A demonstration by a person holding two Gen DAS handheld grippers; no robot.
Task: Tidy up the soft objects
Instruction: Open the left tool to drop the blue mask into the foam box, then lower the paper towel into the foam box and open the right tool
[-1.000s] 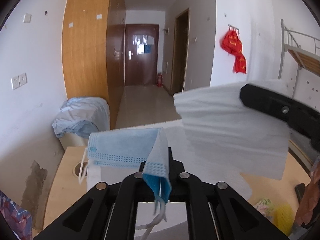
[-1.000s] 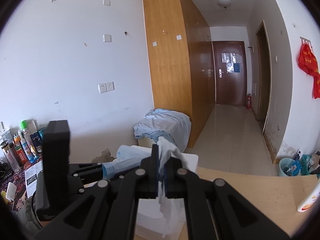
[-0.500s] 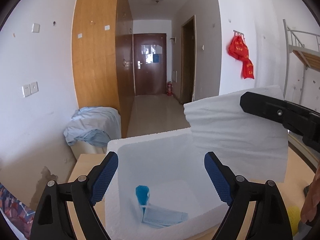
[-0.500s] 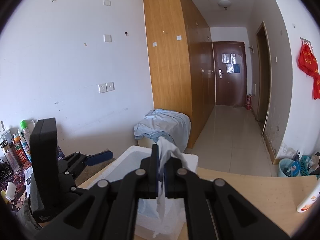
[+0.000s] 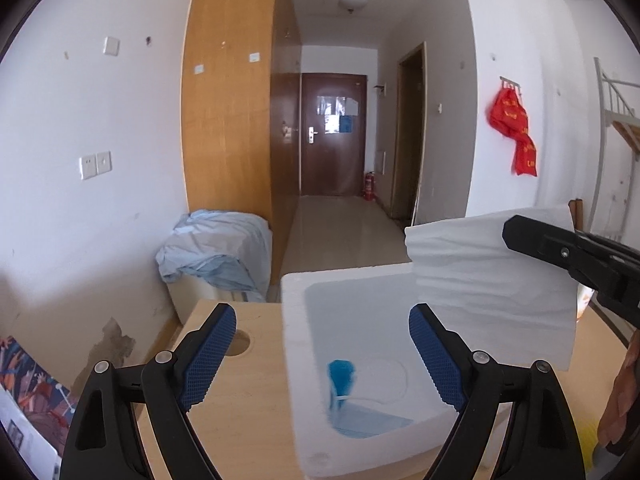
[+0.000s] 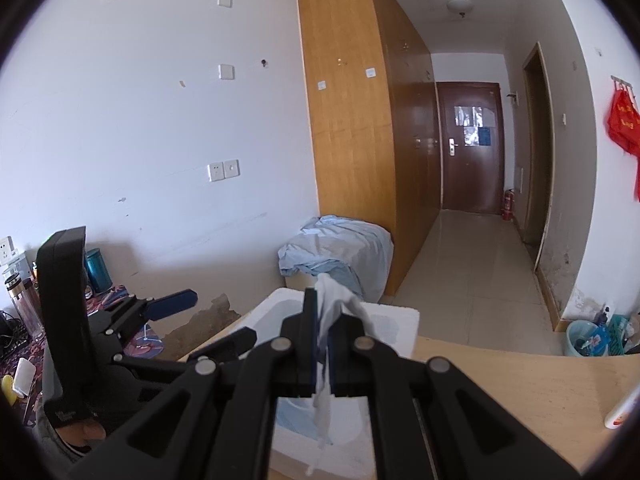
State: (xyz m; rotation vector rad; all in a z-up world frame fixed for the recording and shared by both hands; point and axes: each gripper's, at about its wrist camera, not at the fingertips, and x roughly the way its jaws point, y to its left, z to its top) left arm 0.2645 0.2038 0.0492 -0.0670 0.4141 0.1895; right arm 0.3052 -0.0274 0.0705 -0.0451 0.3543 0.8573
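Observation:
A white foam box [image 5: 296,360] stands on the wooden table [image 5: 240,420]. A blue face mask [image 5: 360,424] lies on its floor. My left gripper [image 5: 322,354] is open and empty above the box's left wall. My right gripper [image 6: 322,322] is shut on a white tissue [image 5: 492,288], which hangs over the box's right side. In the right wrist view the tissue [image 6: 330,308] sticks up between the fingers, with the box [image 6: 392,320] below and the left gripper [image 6: 200,320] at left.
A round hole [image 5: 238,342] is in the table left of the box. A yellow object [image 5: 588,440] lies at the right edge. A white bottle [image 6: 624,408] lies on the table at far right. Bottles and clutter [image 6: 24,292] stand at far left.
My left gripper opened and let go of the blue mask, which dropped into the foam box. It then drew back and to the left. The right gripper kept hold of the tissue.

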